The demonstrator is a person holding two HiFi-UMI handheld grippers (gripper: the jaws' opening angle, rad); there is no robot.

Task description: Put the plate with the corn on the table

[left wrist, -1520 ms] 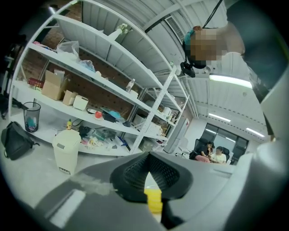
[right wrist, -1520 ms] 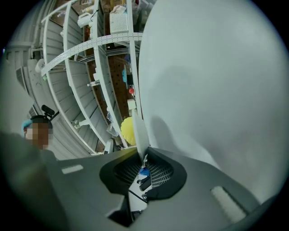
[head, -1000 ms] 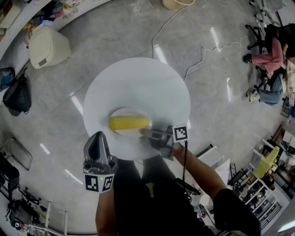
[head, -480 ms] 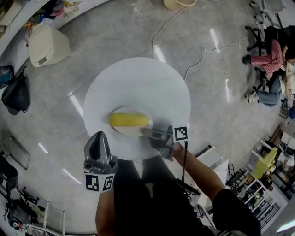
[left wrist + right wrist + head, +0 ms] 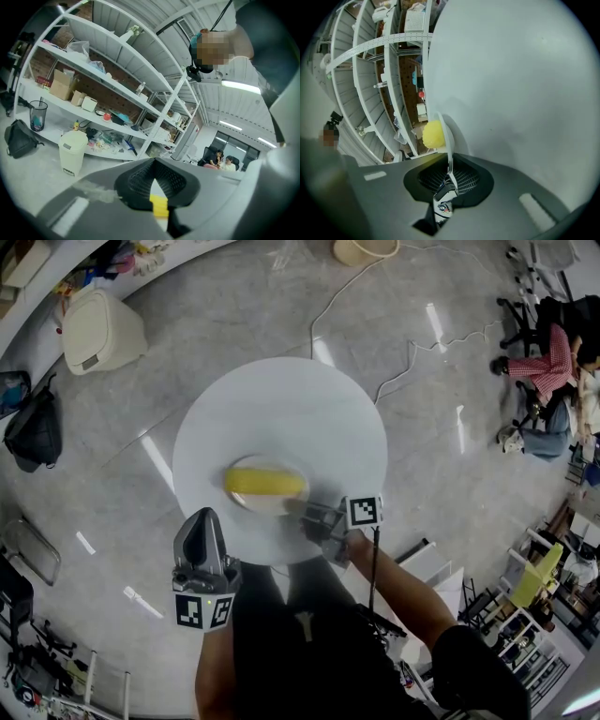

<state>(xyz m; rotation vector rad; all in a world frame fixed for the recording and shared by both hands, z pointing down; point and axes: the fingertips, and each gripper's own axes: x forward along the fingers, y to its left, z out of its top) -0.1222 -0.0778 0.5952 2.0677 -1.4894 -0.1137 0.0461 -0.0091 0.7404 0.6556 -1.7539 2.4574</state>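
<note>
Clamping the plate [image 5: 253, 506] by its near rim in the right gripper [image 5: 302, 511] jaws at the counter [image 5: 281, 399] edge, left gripper [image 5: 200, 519] jaws together on nothing; risks that thin edge hold slipping, tilting it and rolling the corn [image 5: 265, 484] off.

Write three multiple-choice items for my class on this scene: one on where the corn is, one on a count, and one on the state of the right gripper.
1. The corn lies:
A on the floor
B on the plate
C in the bin

2. Cobs of corn in view:
A one
B two
C three

3. The right gripper is:
A wide open
B shut on the corn
C shut on the plate's rim

Answers:
1 B: in the head view the cob rests across the plate.
2 A: only a single yellow cob shows.
3 C: the right gripper view shows the thin white rim pinched between its jaws.
</note>
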